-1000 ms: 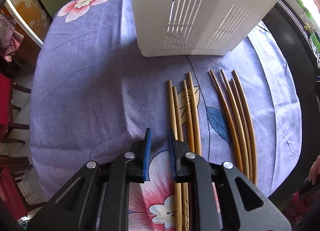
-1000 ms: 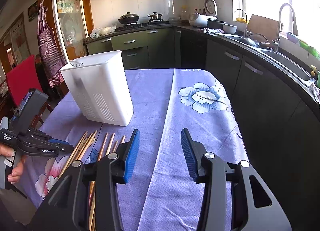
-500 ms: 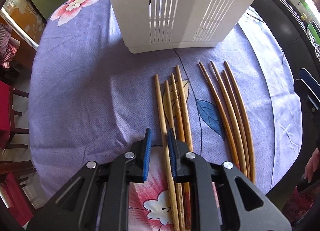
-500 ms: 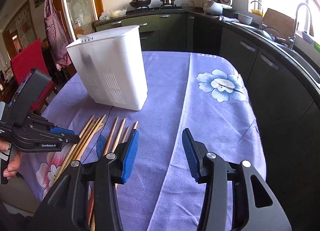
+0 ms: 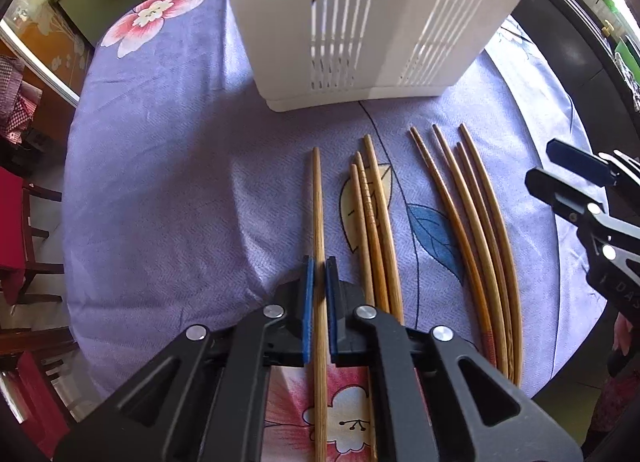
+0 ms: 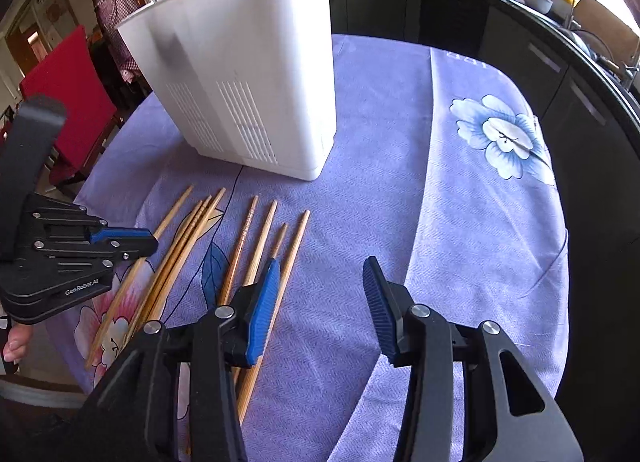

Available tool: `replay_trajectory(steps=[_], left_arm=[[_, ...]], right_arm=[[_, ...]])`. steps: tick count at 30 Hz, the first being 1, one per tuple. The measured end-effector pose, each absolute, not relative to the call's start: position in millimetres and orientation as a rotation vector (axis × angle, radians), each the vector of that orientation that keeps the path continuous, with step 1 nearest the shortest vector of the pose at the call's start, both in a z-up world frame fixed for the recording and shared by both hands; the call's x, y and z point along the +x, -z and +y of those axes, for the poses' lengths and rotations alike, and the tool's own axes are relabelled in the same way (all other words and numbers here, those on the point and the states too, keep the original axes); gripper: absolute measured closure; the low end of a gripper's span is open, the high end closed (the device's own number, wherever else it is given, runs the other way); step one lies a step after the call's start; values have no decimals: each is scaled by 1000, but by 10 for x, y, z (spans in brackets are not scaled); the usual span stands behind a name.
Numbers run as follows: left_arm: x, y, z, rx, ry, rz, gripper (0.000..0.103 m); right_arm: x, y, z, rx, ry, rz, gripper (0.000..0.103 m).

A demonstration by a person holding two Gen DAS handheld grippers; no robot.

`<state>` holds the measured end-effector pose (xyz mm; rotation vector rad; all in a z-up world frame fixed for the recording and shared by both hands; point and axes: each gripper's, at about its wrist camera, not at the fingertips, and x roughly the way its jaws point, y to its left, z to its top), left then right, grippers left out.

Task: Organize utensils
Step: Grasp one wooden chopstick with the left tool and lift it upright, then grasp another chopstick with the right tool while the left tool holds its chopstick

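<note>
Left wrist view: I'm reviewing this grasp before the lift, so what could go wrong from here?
1. The left hand-held gripper is shut on one chopstick well back from its tip, so the long front end may sag or swivel.
2. The white utensil holder stands just ahead; the tip could knock its wall.
3. The three chopsticks alongside might get dragged.

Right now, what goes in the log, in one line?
left gripper: shut on chopstick | right gripper: open, closing, nothing between | holder: upright
</note>
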<state>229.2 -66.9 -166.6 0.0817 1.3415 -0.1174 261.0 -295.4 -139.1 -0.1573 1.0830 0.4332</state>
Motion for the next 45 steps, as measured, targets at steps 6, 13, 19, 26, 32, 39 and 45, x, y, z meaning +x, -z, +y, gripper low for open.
replay_trajectory(steps=[6,13,19,26,32,39,45], left_arm=[[2179,1323,-515,63,114,1209,97],[1913,915,-456,54,128,1067,97],[1750,738,-421,70,146,996,97],[1709,733,-399,63,159,1006,97],[1727,744,-389,63,166,1004,97],[1742,758,-379,61,170,1009,97],[1752,755,-360,58,172,1008,97]], right_arm=[[2765,1564,-2770,-170,-443,1209,72],[2779,1646,-2518,-250,-411,1243,75],[2839,1675,-2465,-191,-431,1283,84],[2804,1632,-2555,-198,-398,1267,84],[2772,1609,-2599,-203,-383,1257,88],[2753,1584,-2674,-197,-391,1267,88],[2760,1651,-2526,-225,-370,1281,88]])
